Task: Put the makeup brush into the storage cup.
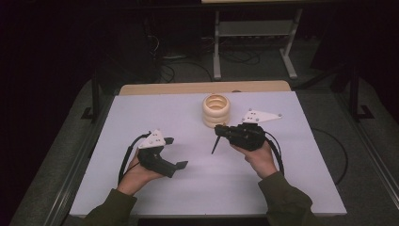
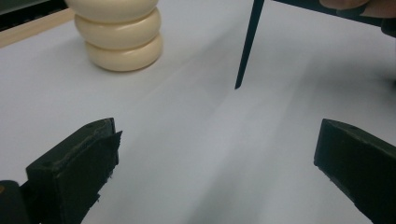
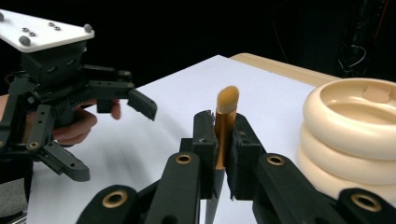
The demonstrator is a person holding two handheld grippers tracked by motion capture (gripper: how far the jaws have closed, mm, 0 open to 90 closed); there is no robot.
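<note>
Gold-handled brush (image 3: 225, 128) clamped (upright) in right gripper (image 3: 220, 154).

Both grippers: black printed bodies, linkage arms with brass-coloured pivot pins. Left gripper (image 1: 175, 153) and right gripper (image 1: 217, 136) each carry a pale three-cornered plate on top with small grey studs. Black cable loops off the rear of each. Jaw pads black, blocky. Person's sleeves: olive green, behind the grips.

No text, label, brand, number or sign can be read on anything in these views.
</note>
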